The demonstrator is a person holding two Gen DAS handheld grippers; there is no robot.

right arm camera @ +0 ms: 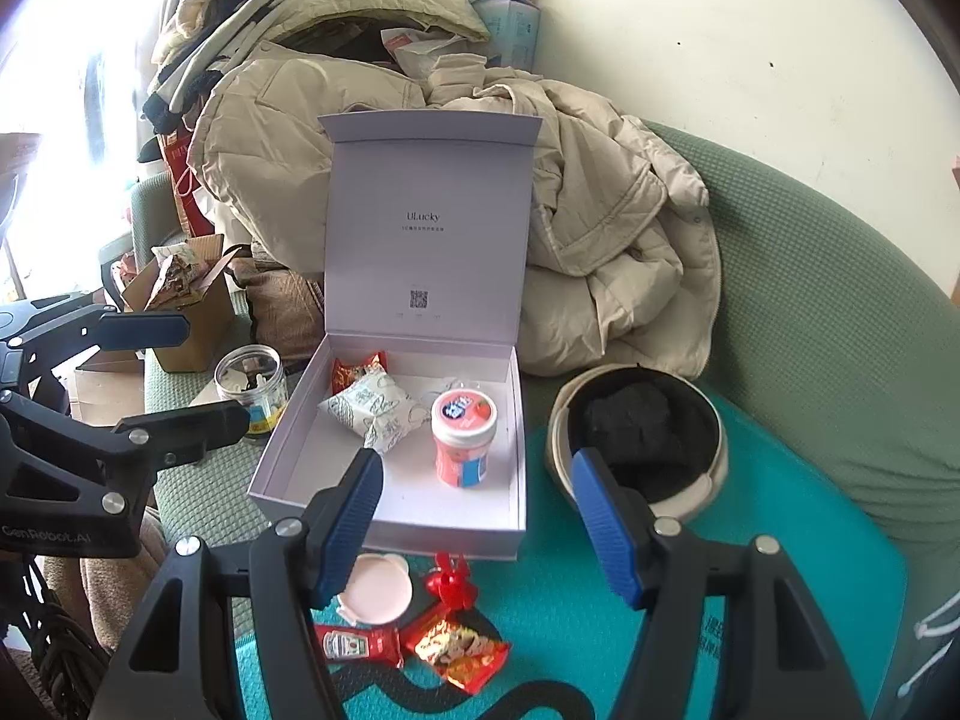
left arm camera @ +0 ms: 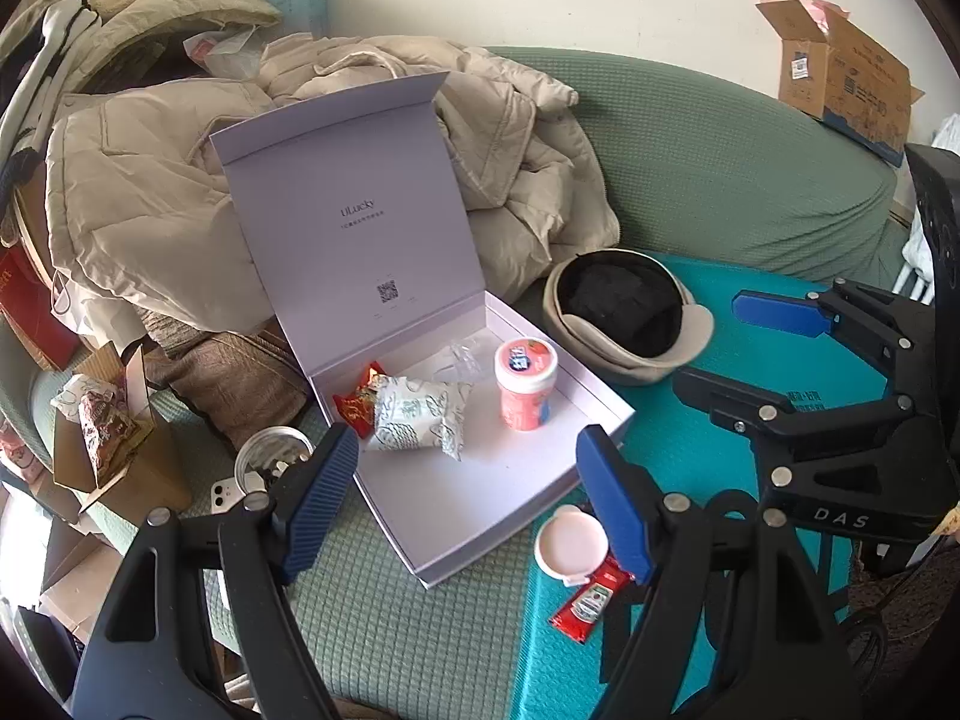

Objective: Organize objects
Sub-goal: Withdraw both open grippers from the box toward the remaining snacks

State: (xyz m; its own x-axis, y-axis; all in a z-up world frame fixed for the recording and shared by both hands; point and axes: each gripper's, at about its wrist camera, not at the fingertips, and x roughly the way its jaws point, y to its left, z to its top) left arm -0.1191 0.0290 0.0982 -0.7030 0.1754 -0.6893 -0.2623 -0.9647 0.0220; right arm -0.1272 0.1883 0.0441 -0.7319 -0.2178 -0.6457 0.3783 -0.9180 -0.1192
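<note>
Both grippers are held apart and empty. The ketchup packet [right arm camera: 360,643] is seen on the teal mat [right arm camera: 780,540], outside the white box [right arm camera: 516,450], lying crosswise just below the right gripper [right arm camera: 477,531], which is judged nearer than the left gripper [left arm camera: 468,498].

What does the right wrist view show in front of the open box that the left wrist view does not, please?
Only the right wrist view shows the red clip and the orange snack packet. Only the left wrist view shows the white phone by the jar. Both show the white box, the pink tub inside it, the round pink lid and the ketchup sachet.
</note>
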